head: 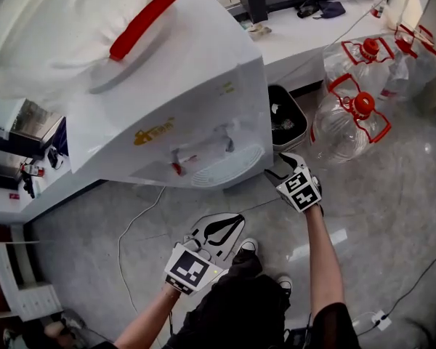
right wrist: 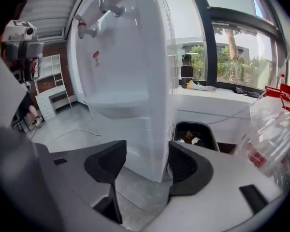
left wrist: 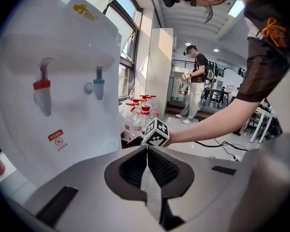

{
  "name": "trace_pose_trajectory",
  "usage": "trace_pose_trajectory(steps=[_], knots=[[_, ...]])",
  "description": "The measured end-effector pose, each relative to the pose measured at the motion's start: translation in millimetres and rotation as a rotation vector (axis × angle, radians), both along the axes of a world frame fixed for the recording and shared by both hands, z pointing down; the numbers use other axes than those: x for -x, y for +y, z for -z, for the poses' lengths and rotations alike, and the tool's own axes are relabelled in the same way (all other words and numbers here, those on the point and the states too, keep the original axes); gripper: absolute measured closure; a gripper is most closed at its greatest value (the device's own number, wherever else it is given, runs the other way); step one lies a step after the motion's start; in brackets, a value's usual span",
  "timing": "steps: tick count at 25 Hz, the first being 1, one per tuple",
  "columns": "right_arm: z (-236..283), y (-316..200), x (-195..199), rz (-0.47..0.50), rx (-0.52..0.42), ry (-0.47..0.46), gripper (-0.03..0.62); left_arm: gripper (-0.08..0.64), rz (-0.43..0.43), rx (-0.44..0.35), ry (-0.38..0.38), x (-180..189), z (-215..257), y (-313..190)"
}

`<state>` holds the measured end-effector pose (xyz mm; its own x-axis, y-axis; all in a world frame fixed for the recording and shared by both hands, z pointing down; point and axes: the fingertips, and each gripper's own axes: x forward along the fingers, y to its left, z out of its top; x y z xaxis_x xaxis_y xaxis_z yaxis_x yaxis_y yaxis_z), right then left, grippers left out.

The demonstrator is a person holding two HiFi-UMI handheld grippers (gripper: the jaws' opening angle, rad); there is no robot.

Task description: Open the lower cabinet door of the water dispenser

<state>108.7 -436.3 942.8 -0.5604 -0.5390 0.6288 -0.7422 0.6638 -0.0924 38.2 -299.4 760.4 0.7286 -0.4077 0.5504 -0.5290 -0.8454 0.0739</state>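
Note:
The white water dispenser (head: 182,107) carries a big bottle with a red handle (head: 142,22). In the head view its upper body hides the lower cabinet door. The right gripper view shows that door (right wrist: 135,144) under the drip ledge. My right gripper (right wrist: 147,161) is open and empty, with the cabinet's front corner just beyond its jaws; in the head view this gripper (head: 280,167) sits by the dispenser's right front corner. My left gripper (left wrist: 146,149) is shut on nothing and faces the red tap (left wrist: 42,87) and blue tap (left wrist: 98,84); in the head view it (head: 229,226) hangs lower, over the floor.
A black waste bin (head: 285,118) stands against the dispenser's right side. Several clear water jugs with red caps (head: 352,115) stand beyond it. A white cable (head: 134,220) trails on the grey floor. A person (left wrist: 195,83) stands far off in the room.

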Motion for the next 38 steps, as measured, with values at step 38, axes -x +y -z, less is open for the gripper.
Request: trace_pose_trajectory(steps=[38], knots=[[-9.3, 73.3, 9.7, -0.010, 0.152, 0.109, 0.339, 0.540, 0.109, 0.085, 0.007, 45.5, 23.2, 27.4]])
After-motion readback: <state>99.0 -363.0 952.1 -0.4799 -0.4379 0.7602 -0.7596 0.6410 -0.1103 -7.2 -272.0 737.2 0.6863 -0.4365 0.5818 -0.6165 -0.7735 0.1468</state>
